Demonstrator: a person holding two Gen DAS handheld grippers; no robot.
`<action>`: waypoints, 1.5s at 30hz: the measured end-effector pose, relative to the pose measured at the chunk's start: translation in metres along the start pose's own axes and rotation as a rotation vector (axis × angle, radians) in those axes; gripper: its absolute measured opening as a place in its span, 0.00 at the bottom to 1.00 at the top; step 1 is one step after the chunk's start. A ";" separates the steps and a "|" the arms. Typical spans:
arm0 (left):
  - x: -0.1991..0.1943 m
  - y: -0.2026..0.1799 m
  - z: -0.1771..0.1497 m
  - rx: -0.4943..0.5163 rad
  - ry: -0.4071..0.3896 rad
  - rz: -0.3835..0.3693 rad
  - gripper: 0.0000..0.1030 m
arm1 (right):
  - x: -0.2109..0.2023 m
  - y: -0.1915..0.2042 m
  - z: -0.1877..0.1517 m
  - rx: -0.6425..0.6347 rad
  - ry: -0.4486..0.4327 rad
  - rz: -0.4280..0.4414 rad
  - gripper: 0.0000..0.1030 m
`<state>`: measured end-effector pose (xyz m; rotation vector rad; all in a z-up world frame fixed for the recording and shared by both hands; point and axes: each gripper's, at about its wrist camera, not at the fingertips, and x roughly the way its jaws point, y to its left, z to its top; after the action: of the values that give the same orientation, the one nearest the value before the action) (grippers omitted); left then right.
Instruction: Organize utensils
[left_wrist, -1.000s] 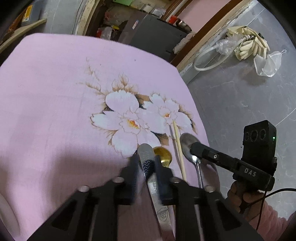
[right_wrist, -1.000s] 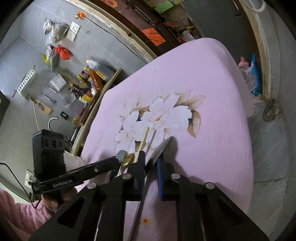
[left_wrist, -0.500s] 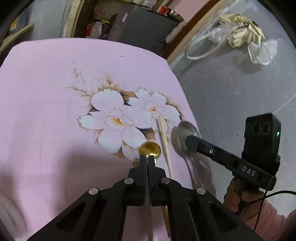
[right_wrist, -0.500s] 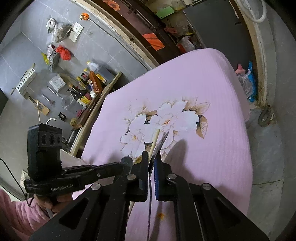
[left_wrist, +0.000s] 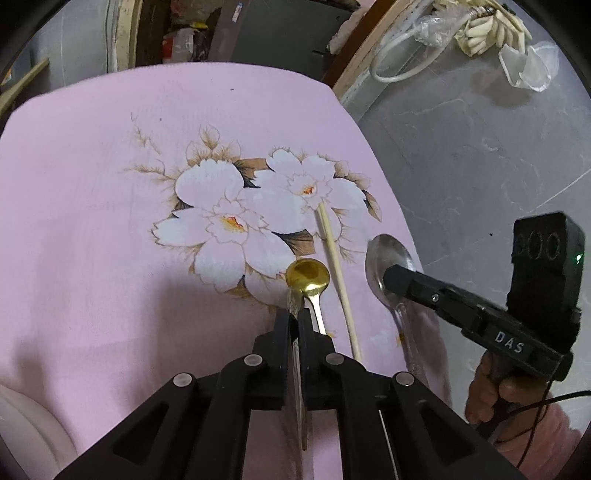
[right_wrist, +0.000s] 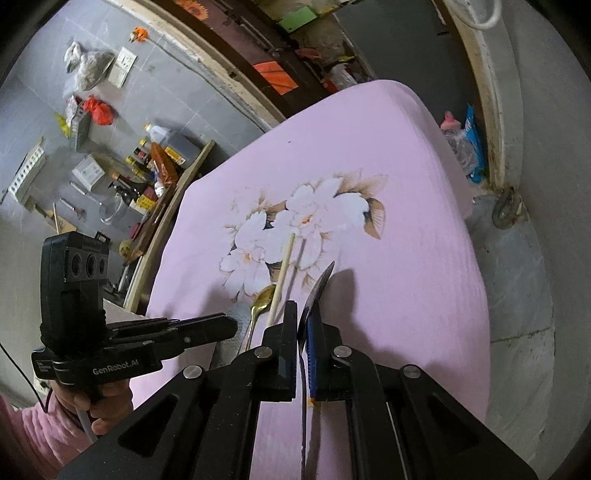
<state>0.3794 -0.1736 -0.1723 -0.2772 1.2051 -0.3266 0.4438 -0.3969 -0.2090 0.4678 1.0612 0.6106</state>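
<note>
Pink floral cloth (left_wrist: 92, 221) beside grey tiled floor (left_wrist: 480, 147)

1. The left gripper (left_wrist: 294, 319) points steeply down, its two black jaws pinched nearly together on a thin metal utensil handle (left_wrist: 298, 373) that runs back between them.
2. The right gripper (right_wrist: 303, 325) slants down less steeply, jaws clamped on the silver spoon (right_wrist: 317, 291), which is turned edge-on and sticks out past the fingertips.
3. Seen from the left wrist, the right hand (left_wrist: 491, 384) wraps around its gripper's handle, a pink sleeve (left_wrist: 546, 432) at the wrist.
4. Seen from the right wrist, the left hand (right_wrist: 101, 406) grasps its own handle low in the frame.
</note>
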 end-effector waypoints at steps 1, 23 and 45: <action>-0.001 0.001 0.000 -0.007 0.004 -0.007 0.05 | 0.000 0.000 -0.001 0.004 -0.001 0.000 0.04; 0.004 -0.023 -0.004 0.051 0.044 0.033 0.03 | -0.009 -0.003 -0.002 -0.006 -0.013 -0.019 0.04; -0.142 -0.001 -0.022 0.080 -0.346 -0.033 0.02 | -0.090 0.111 -0.024 -0.029 -0.520 0.072 0.03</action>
<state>0.3131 -0.1201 -0.0566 -0.2717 0.8462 -0.3393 0.3642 -0.3724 -0.0898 0.6020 0.5424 0.5274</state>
